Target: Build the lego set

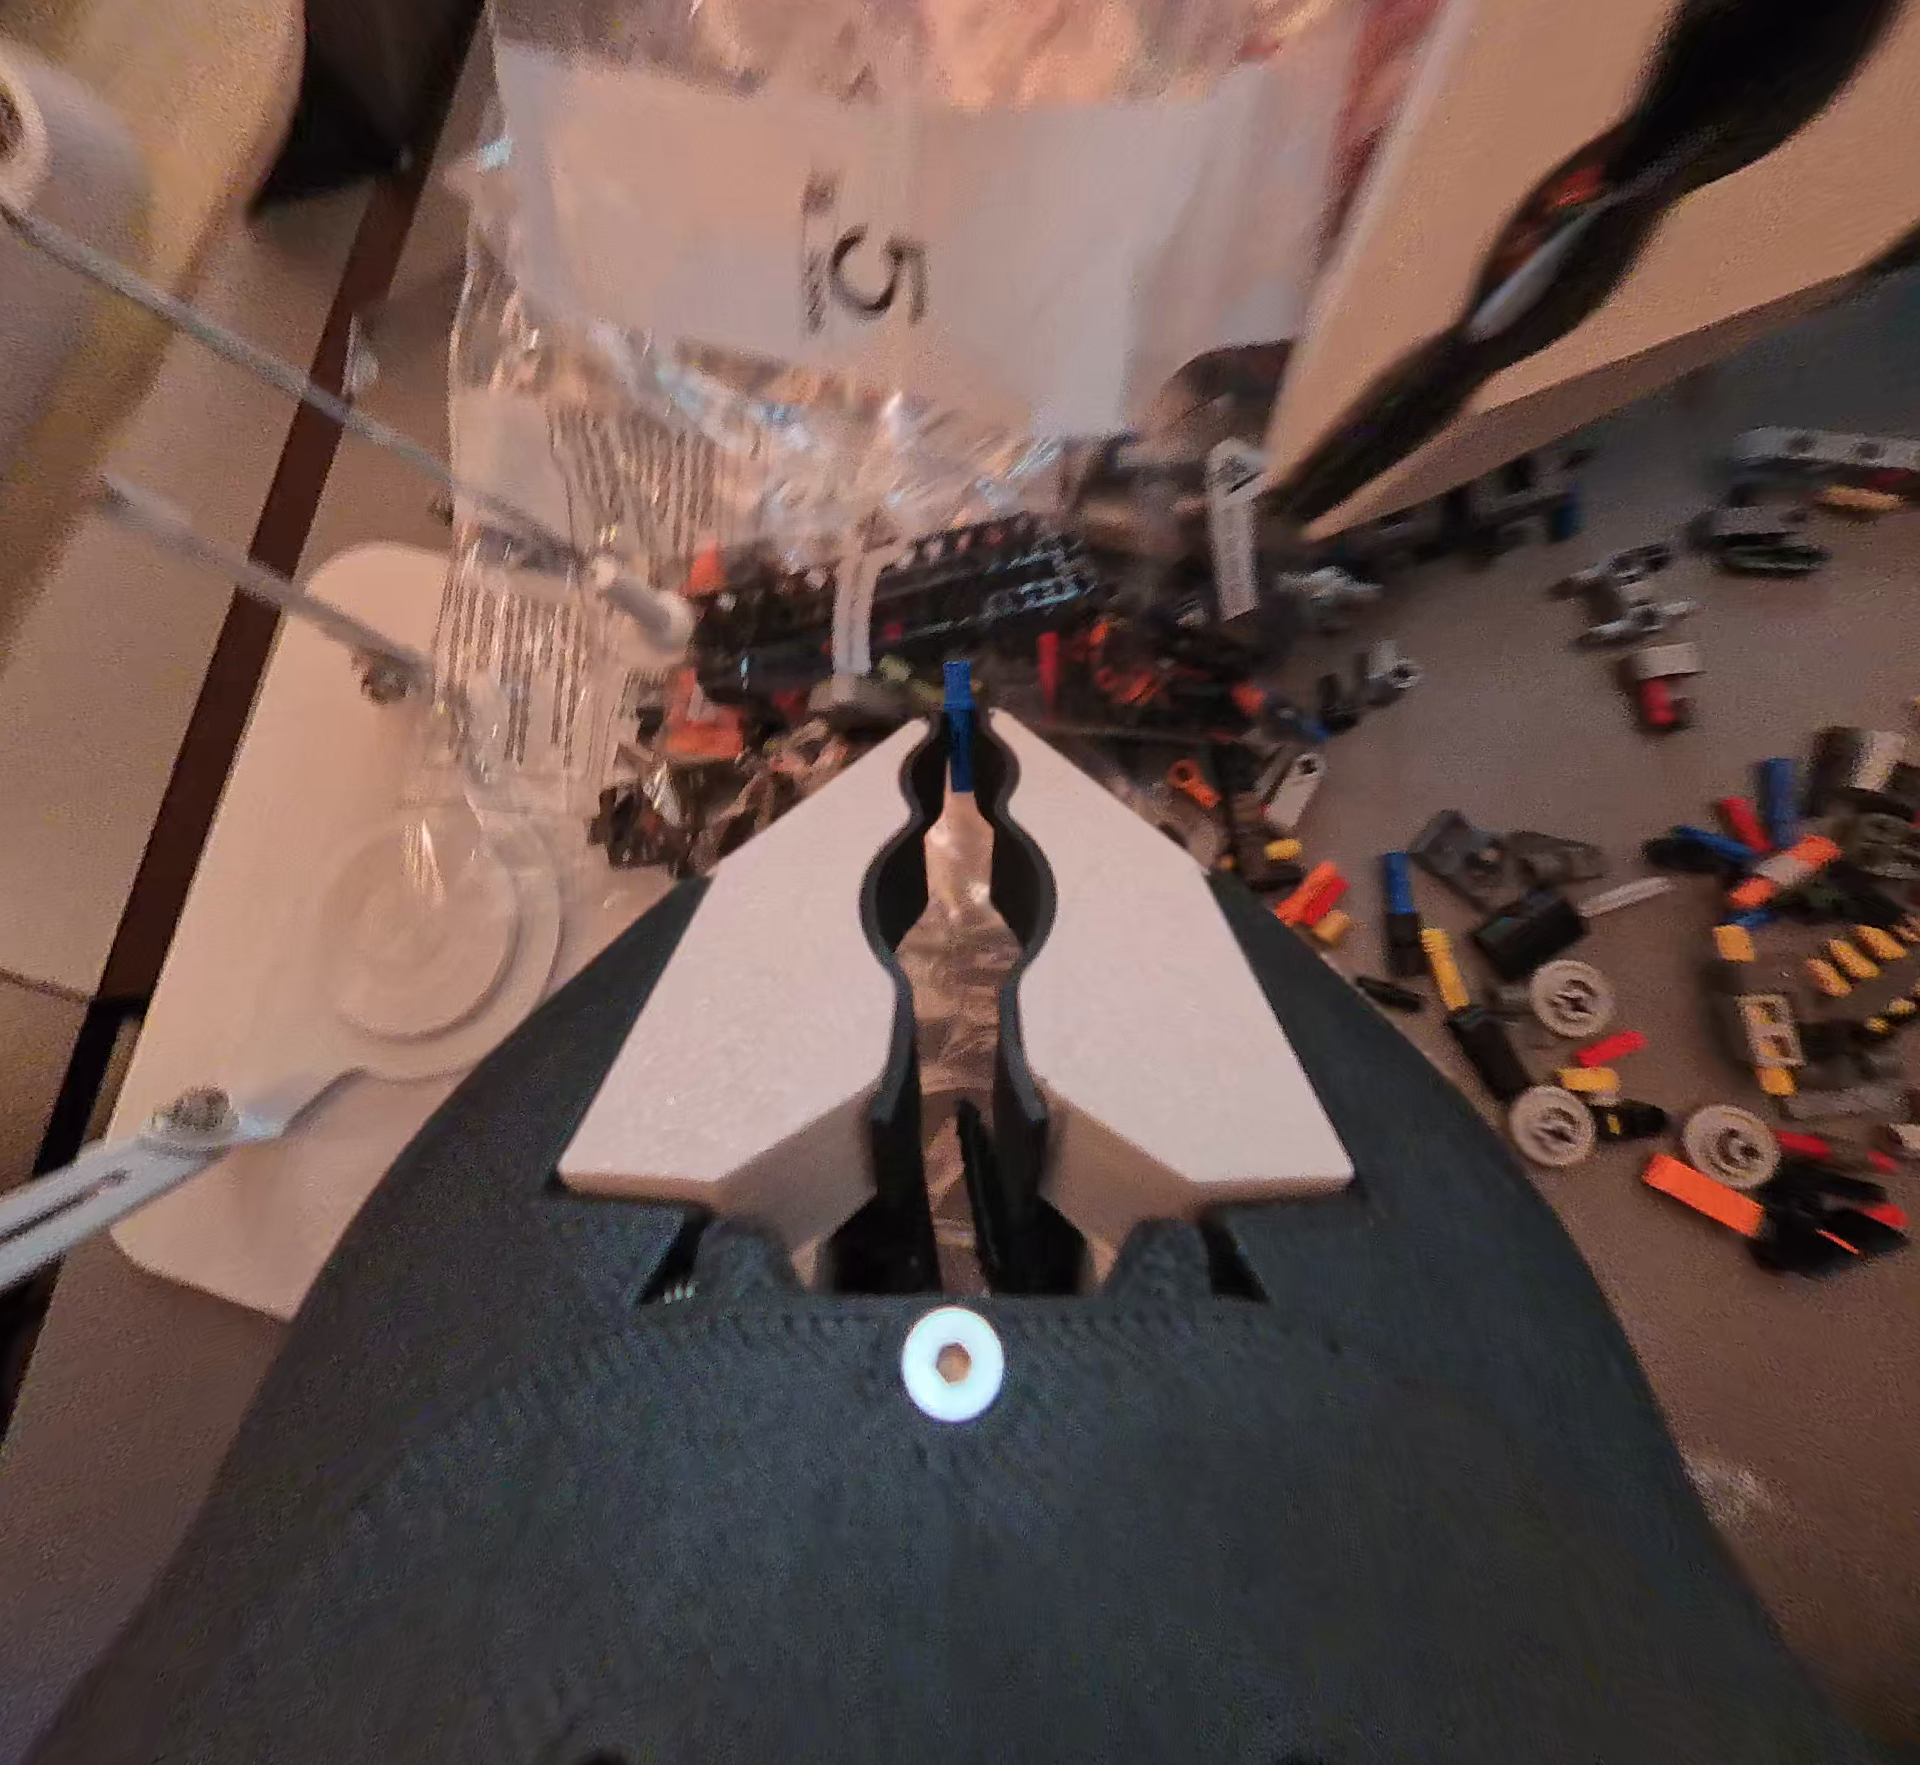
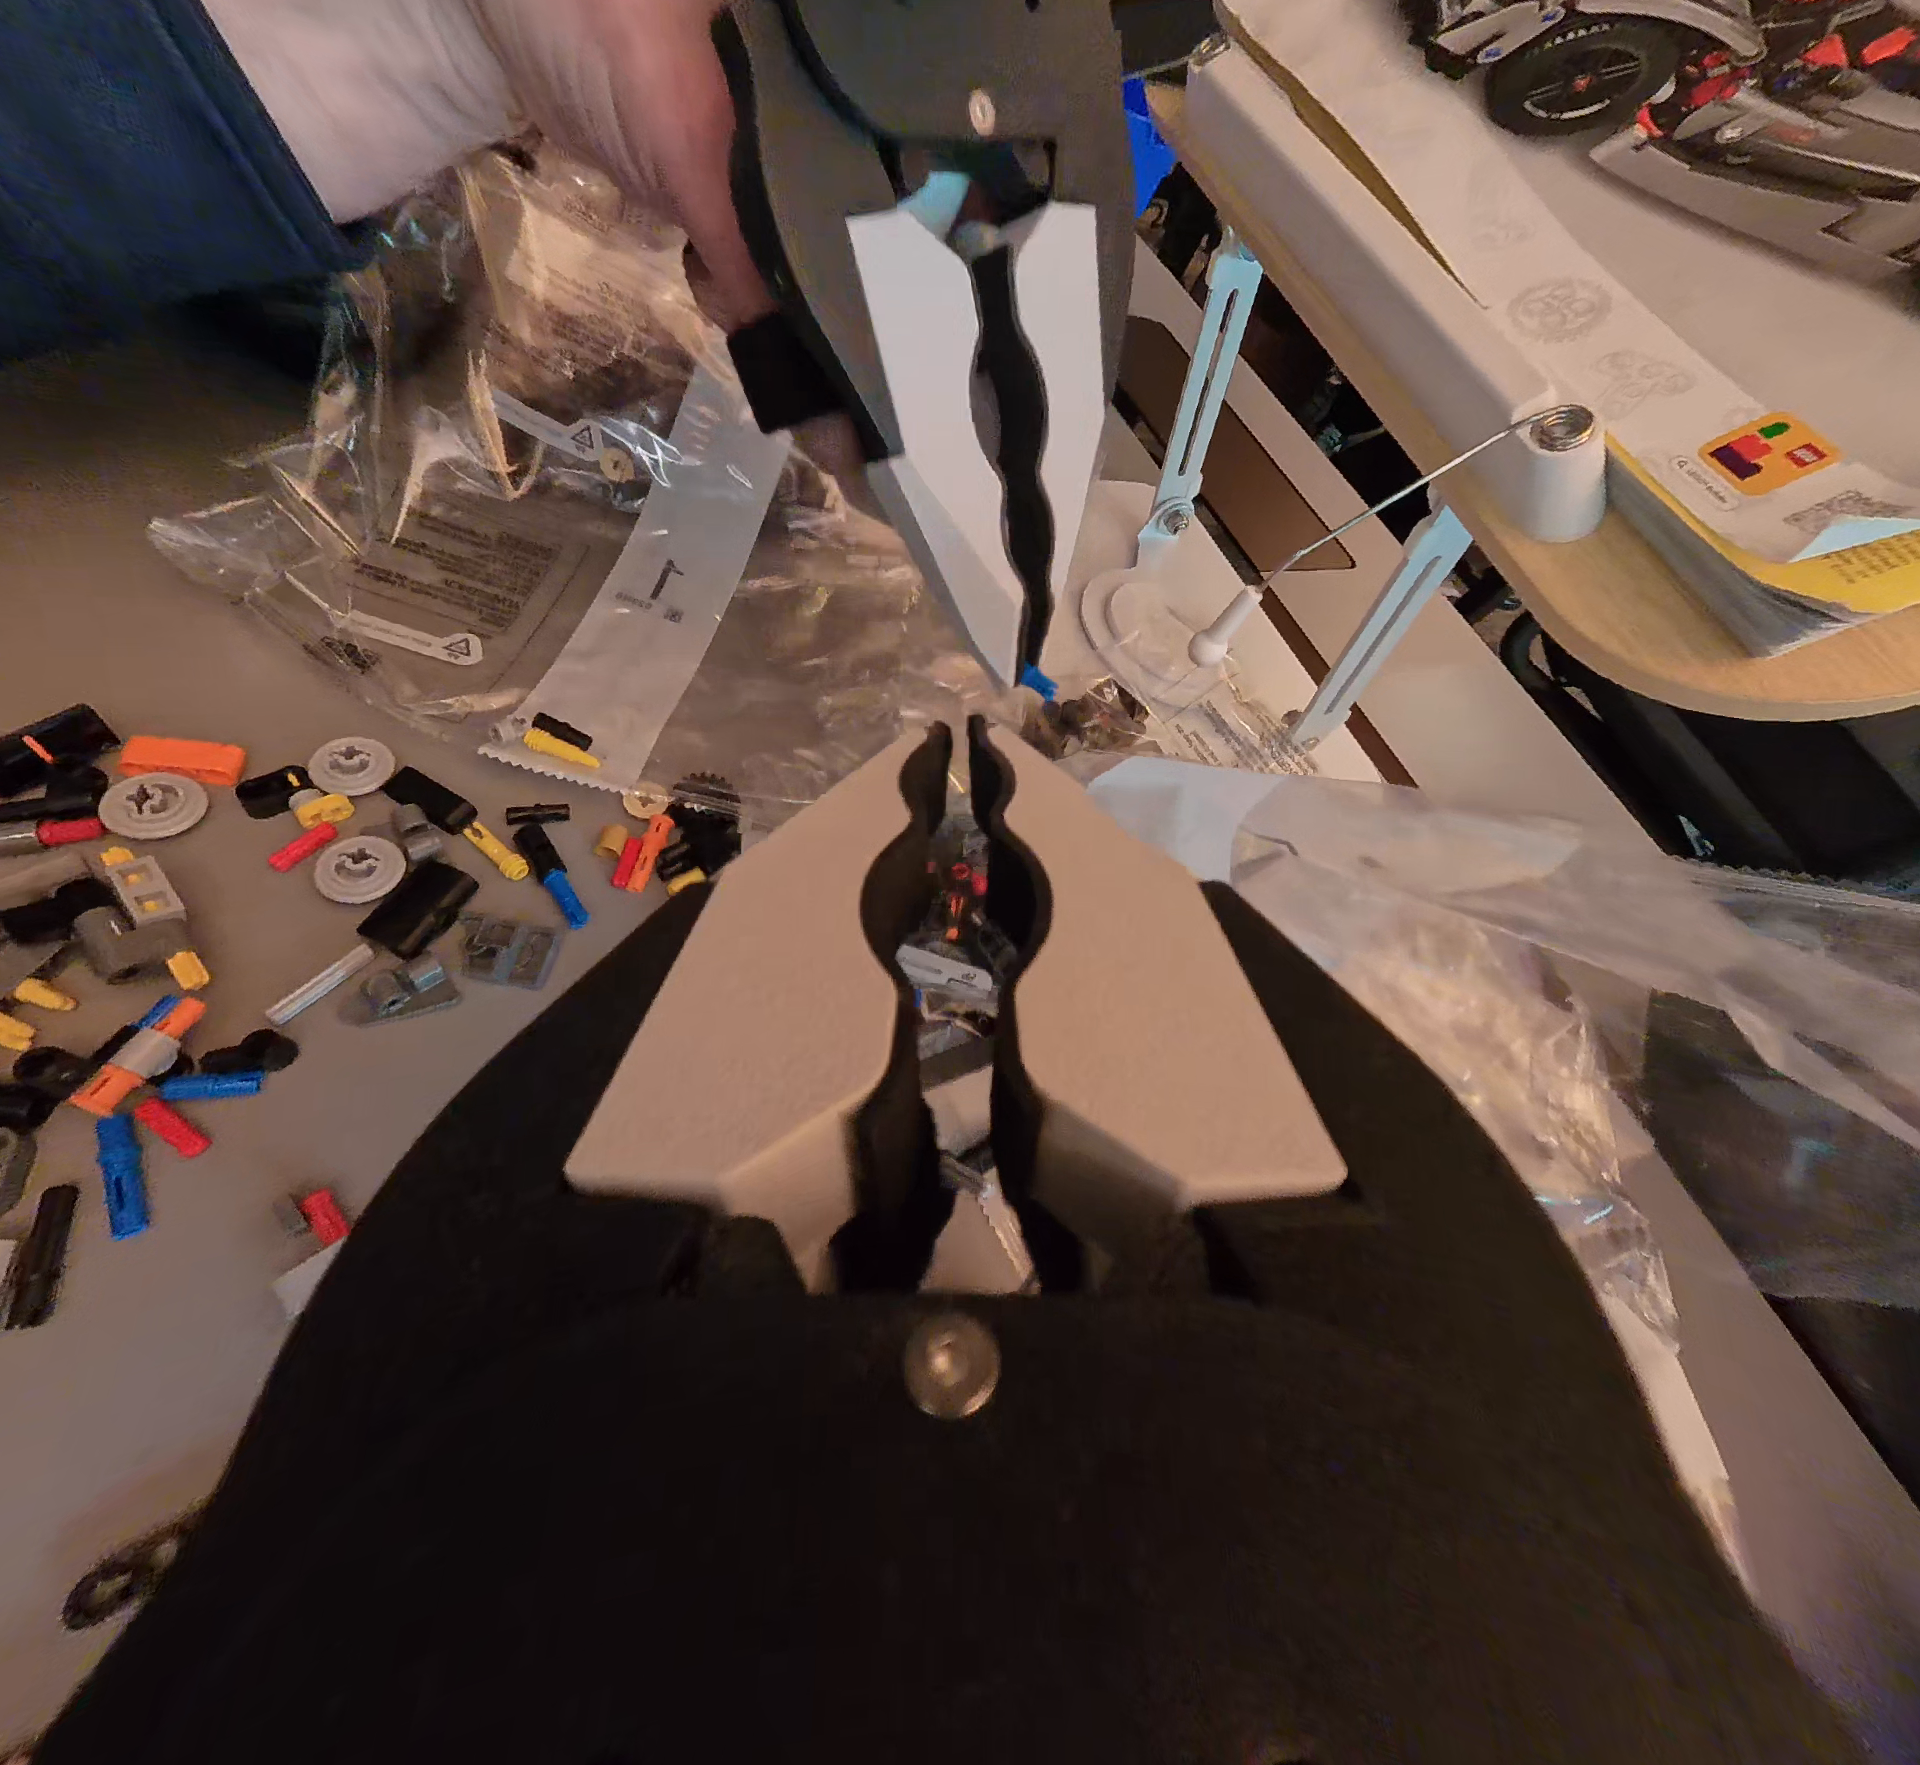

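Note:
My left gripper is shut on a small blue lego pin, which stands upright between the fingertips with its end poking out past them. It hangs over a clear plastic bag holding dark, orange and grey pieces. The right wrist view shows the same gripper coming down from above with the blue pin at its tip. My right gripper is shut on the bag's clear film, which stretches away to the right. It also shows in the left wrist view at the upper right.
Loose pieces lie on the grey table: pins, wheel hubs and connectors, also in the left wrist view. Another clear bag lies at the back left. A white stand holds the instruction booklet. A person's hand grips the left gripper. The gap from one gripper's tips to the other's is roughly 6 cm.

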Demonstrator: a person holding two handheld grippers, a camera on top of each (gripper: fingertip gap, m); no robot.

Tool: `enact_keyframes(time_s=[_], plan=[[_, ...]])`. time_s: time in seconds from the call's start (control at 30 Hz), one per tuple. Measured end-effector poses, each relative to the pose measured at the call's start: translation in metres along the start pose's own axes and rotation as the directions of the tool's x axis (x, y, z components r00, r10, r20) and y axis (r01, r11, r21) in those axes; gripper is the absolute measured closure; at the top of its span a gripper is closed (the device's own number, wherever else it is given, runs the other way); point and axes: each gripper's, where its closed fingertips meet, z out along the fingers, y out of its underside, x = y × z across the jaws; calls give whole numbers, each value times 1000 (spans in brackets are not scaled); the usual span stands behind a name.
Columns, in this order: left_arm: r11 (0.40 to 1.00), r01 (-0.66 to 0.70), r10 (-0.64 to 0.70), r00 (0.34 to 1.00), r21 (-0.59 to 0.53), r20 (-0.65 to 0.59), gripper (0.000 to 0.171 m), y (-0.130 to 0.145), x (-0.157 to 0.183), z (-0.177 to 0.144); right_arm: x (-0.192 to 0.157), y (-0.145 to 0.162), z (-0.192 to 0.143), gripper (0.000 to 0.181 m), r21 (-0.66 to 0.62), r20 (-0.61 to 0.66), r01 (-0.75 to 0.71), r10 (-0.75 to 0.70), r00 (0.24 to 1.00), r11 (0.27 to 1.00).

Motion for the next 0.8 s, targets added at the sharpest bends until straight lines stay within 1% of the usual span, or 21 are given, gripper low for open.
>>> enact_keyframes(time_s=[0.13,0.33,0.4,0.6,0.8], plan=[[994,-75,80,995,85,-54,169,-25,22,-16,1,-2,0,170,10,-13,6,-6,1000,1000],[986,-151,157,983,68,-91,170,-39,45,-19,1,-4,0,166,-25,-82,131,-132,988,991],[986,-161,165,982,48,-96,169,-40,48,-17,0,-6,0,167,-23,-92,161,-162,982,987],[984,-178,177,979,-3,-98,169,-35,51,-12,-5,0,2,170,-80,-79,230,-237,968,970],[984,-180,179,978,-1,-112,170,-36,54,-12,-7,0,-1,170,-103,-78,286,-294,953,953]])
